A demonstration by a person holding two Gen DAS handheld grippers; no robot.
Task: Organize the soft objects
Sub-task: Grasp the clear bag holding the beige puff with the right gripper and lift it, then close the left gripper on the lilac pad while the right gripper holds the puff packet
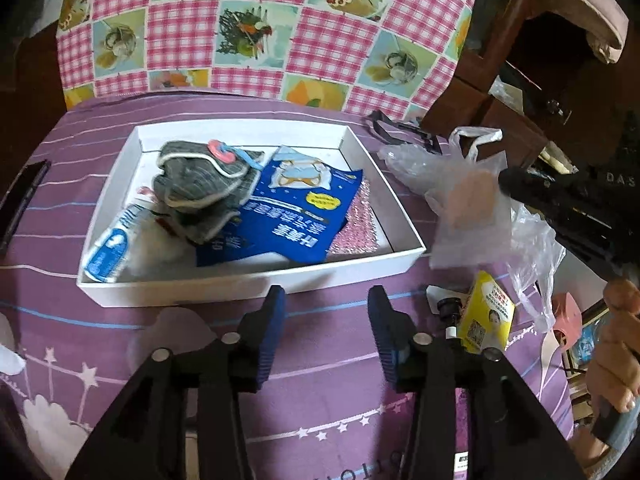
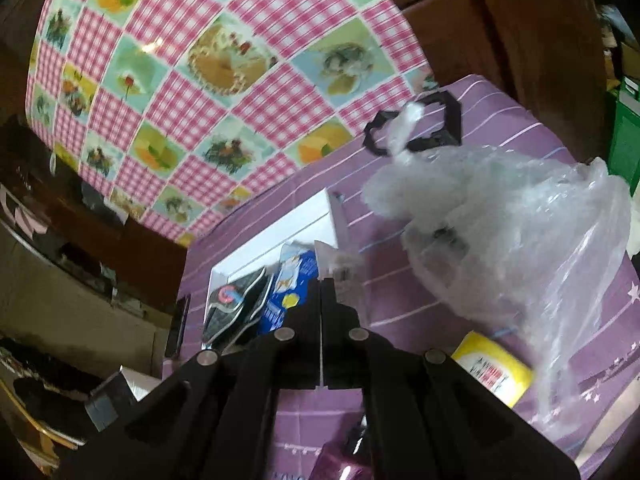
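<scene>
Box lies left of our right claw, clamped on a small clear pouch; left claw gapes empty, nearer.

Left wrist cam sits low behind its own blue-padded fingers, tilted down at the purple bedsheet, with the white tray close up in the middle of the frame. Right wrist cam is off to the side and looks flatter and rolled, so that same tray shows small, centre-left, just past its fingers. Both catch the checkered cloth along the top, the clear plastic bag at right, and the yellow packet lower right.
</scene>
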